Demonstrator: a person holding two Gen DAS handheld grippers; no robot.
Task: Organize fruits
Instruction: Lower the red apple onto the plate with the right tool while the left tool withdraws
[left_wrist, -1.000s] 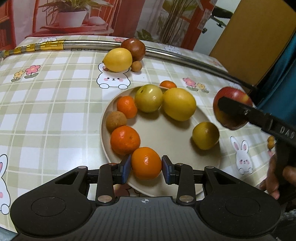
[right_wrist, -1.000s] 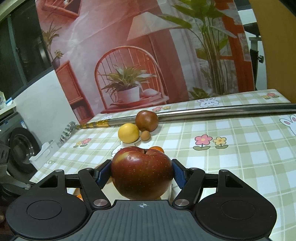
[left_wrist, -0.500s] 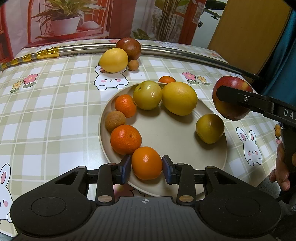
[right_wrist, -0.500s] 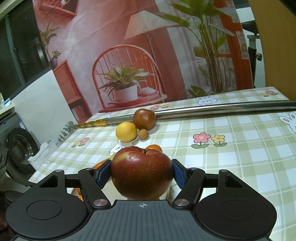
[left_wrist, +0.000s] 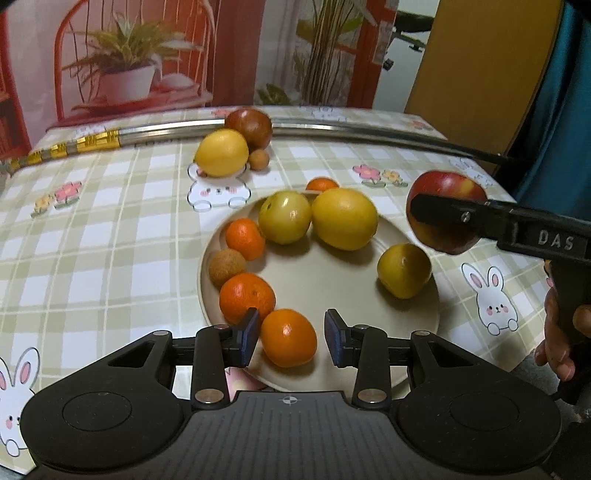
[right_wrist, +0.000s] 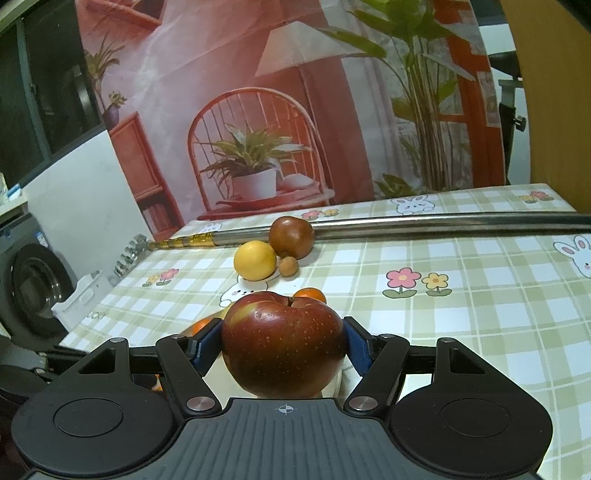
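A round orange mandarin (left_wrist: 289, 338) is sitting on the near edge of a round beige plate (left_wrist: 332, 280), between the blue pads of the left gripper (left_wrist: 290, 336); the fingers are standing open, with a gap showing on each side of the fruit. The right gripper (right_wrist: 283, 345) is clamping a dark red apple (right_wrist: 283, 343) between its blue pads and holding it in the air over the plate's right rim (left_wrist: 445, 216). The plate is also carrying two more mandarins, a brown longan, two yellow-green plums and a large yellow lemon (left_wrist: 344, 218). Farther back on the checked bunny-print tablecloth (left_wrist: 92, 229), another lemon (left_wrist: 221, 152), a dark brown-red fruit (left_wrist: 249, 127) and a small brown longan (left_wrist: 258, 160) are lying together beside a long metal rod (left_wrist: 369, 133).
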